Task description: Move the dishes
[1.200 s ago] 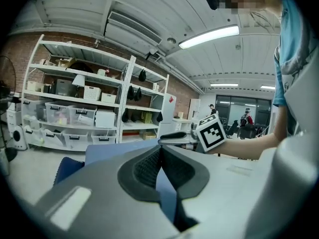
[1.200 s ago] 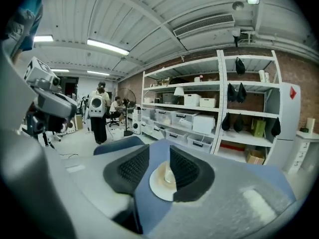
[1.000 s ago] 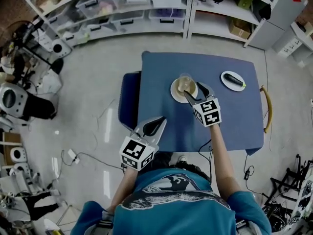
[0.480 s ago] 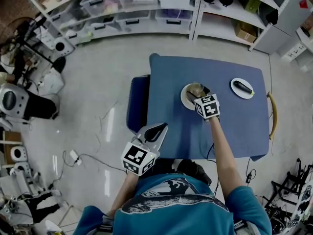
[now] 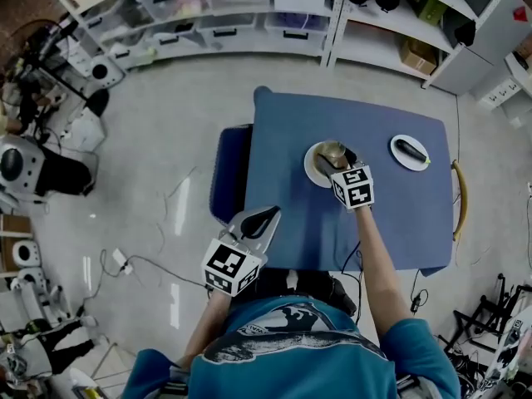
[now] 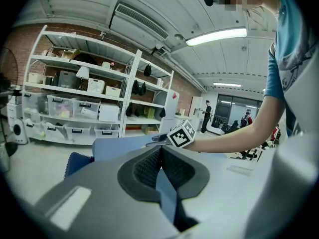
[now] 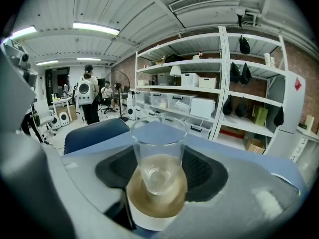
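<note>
Glass (image 7: 158, 153) on plate (image 7: 149, 218) between right gripper (image 5: 335, 160) jaws, just closed onto it; left gripper (image 6: 160, 152) jaws together, empty.

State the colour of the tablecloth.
Blue; the tablecloth shows best in the head view.

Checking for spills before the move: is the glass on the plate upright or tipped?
Upright: the glass stands on its base on the plate, rim level and facing up.
</note>
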The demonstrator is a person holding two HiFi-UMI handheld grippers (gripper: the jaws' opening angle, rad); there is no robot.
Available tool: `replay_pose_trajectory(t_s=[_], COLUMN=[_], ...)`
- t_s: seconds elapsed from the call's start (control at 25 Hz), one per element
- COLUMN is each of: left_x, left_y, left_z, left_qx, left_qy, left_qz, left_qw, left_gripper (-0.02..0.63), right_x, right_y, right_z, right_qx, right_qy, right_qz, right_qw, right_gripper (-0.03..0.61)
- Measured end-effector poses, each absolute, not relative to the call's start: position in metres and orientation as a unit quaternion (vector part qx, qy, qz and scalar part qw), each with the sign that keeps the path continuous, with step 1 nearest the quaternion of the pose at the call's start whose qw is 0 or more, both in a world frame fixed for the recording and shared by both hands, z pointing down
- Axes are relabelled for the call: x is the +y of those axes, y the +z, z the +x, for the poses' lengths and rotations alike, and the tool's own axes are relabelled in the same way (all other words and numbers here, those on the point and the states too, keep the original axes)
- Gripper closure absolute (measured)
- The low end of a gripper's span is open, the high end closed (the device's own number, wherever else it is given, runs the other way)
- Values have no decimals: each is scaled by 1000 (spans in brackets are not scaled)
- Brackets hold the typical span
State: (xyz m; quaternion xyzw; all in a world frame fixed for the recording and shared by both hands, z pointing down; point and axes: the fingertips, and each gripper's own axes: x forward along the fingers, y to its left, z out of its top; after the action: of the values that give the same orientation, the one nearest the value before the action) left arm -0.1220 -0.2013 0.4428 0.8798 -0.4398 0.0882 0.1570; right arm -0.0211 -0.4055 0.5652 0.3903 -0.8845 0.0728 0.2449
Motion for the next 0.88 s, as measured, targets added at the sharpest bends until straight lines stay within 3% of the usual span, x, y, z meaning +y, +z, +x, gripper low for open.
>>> replay_pose_trajectory(t_s=[0.44, 0.88], left_x=[-202, -211], left_y=[439, 438], left_z=[-78, -4], left_qx=[-431, -388], left_qy=[89, 99], left_qz=[885, 907], left_qw=[153, 132], left_gripper=[600, 600], right_x=[-389, -369], right_y=[479, 490], right_z=[31, 184], right_qx=[-898, -848], right_qy=[41, 50], right_qz=[404, 490], right_qw=[166, 195], right_gripper=[302, 302])
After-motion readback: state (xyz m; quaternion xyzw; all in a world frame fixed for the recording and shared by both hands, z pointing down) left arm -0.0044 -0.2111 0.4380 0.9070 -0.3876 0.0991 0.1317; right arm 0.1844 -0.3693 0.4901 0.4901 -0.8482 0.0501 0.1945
